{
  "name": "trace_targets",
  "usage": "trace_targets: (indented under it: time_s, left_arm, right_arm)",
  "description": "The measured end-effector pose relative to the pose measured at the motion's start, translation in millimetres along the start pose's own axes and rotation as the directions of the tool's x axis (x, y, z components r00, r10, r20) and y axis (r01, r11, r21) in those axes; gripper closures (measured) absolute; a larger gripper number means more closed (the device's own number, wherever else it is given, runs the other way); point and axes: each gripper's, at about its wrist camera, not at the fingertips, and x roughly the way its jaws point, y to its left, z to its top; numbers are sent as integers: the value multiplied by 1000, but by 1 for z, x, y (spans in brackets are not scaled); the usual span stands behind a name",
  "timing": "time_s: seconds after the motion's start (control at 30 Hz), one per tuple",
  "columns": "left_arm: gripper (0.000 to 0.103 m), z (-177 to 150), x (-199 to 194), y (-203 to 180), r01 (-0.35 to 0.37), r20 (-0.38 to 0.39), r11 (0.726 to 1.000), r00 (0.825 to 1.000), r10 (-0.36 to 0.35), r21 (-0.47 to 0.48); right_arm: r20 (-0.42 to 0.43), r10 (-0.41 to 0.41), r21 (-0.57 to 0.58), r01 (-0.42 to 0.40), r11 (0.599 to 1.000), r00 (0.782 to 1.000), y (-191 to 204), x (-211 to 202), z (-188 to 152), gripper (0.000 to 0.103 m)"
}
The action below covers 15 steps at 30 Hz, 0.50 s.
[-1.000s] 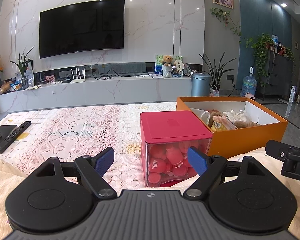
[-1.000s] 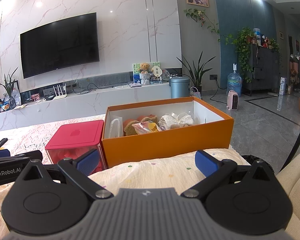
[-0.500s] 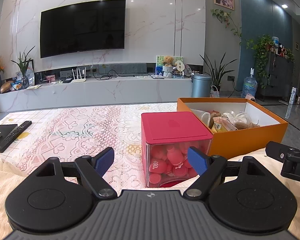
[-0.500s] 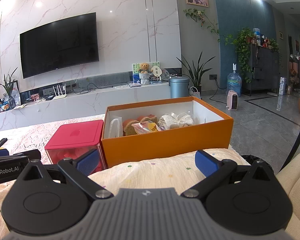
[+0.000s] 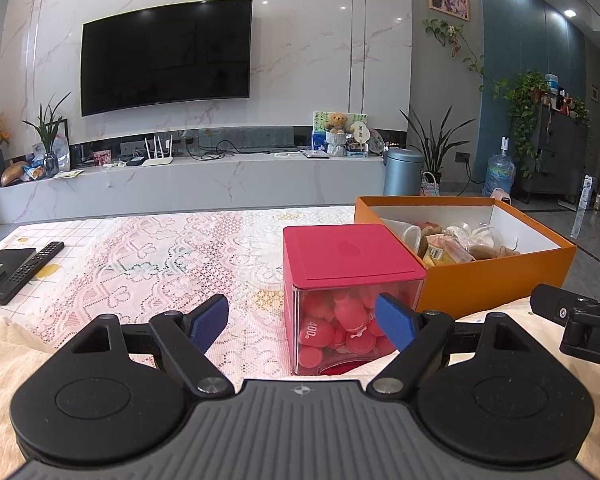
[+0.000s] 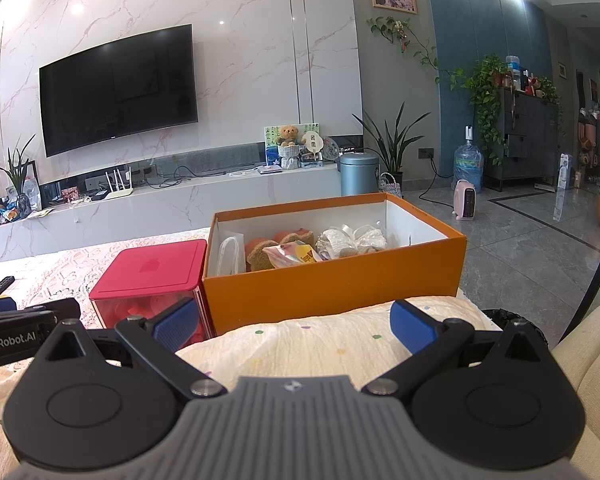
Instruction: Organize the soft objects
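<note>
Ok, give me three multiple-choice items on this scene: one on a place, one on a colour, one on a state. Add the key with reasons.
1. Where does the red-lidded box stand relative to the orange box?
A. inside it
B. beside it, on its left
C. on top of it

2. What colour is the inside wall of the orange box?
A. white
B. black
C. green

3. How is the right tool?
A. shut on a toy
B. shut, empty
C. open, empty

Key: 1 B, both views show the two boxes side by side on the table; 2 A, the inner walls show white above the contents; 3 C, its blue pads stand wide apart with only the cloth beyond them.
</note>
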Motion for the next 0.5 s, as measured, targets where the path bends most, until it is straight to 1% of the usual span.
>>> trace_targets:
  time_s: [0.5]
  left_arm:
    - [6, 0, -2, -2, 8, 12, 1000, 1000, -8, 1]
  right_arm:
    - [0, 0, 1, 0, 1000, 1000, 0, 0, 0, 3]
